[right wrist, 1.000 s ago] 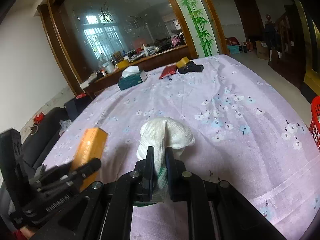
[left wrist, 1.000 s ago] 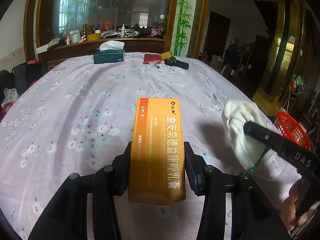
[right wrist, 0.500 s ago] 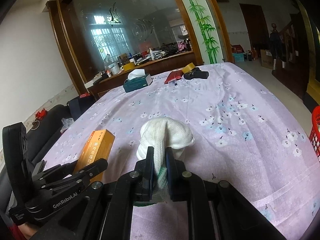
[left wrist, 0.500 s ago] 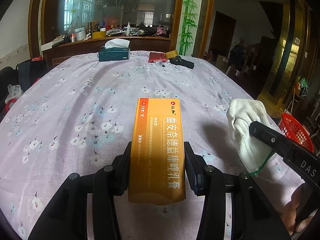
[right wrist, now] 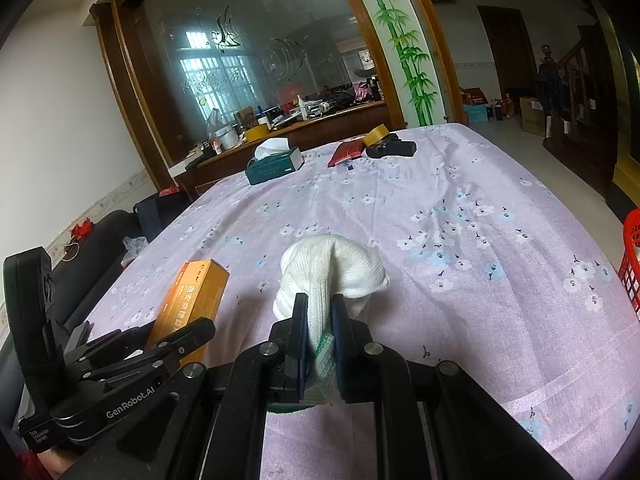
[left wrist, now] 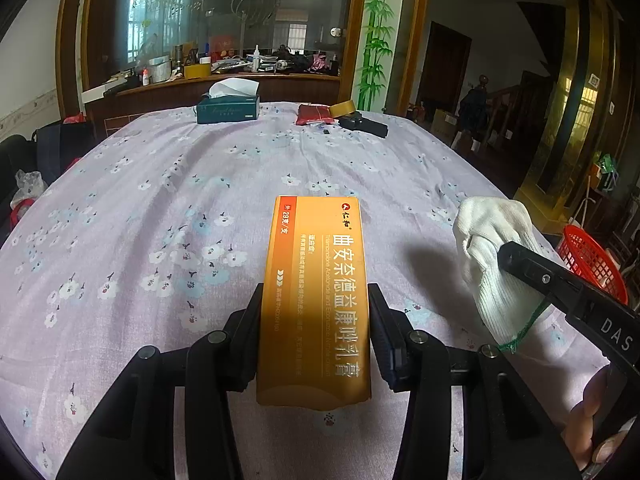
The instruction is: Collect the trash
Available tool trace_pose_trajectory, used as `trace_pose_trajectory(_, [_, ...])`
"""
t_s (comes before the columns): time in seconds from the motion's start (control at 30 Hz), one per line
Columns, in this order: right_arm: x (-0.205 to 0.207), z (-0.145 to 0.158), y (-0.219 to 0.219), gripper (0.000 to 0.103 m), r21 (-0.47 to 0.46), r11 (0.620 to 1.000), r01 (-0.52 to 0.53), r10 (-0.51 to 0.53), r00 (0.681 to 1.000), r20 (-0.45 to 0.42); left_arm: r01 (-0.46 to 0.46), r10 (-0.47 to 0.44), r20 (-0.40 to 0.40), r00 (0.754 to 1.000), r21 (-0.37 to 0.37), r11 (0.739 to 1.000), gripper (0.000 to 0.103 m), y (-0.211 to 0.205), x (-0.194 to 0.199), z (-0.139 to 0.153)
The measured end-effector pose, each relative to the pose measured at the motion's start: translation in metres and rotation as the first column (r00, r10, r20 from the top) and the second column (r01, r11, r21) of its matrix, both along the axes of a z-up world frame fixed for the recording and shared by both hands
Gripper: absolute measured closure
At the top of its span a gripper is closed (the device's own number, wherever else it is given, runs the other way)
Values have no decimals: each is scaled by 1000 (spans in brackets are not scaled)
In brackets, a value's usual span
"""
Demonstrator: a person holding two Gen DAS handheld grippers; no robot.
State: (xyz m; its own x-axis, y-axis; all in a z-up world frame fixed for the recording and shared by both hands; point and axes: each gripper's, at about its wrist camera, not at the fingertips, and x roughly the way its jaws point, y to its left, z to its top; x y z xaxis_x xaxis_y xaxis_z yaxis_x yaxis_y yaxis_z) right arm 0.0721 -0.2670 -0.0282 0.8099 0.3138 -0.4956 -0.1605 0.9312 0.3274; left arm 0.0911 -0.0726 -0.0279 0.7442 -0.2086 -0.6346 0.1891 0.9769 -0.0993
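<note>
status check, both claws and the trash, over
Left claw shut on orange box. Right claw shut on white glove. Both held above the table; red basket off its right edge, path clear.

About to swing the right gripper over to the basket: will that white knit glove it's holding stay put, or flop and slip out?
The white glove is probably floppy: its bunched free end bulges and droops beyond the right gripper. It looks light, so swinging should not strain the hold. The fingers pinch only the green-edged cuff, so it may sway but likely won't slip.
</note>
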Motion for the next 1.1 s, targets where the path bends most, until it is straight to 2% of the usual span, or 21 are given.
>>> trace_pose_trajectory(0.6, [1,-2,-3,91,18,1000,21,-21,999,-30,10,-10,-5,1000,5,1000,58,-1,-1,5])
trace_pose_trajectory(1.1, [-23,10,-28,91,64,996,61,-59,998,-27,38,-39,23,999,39,998,58,-22,-6,17])
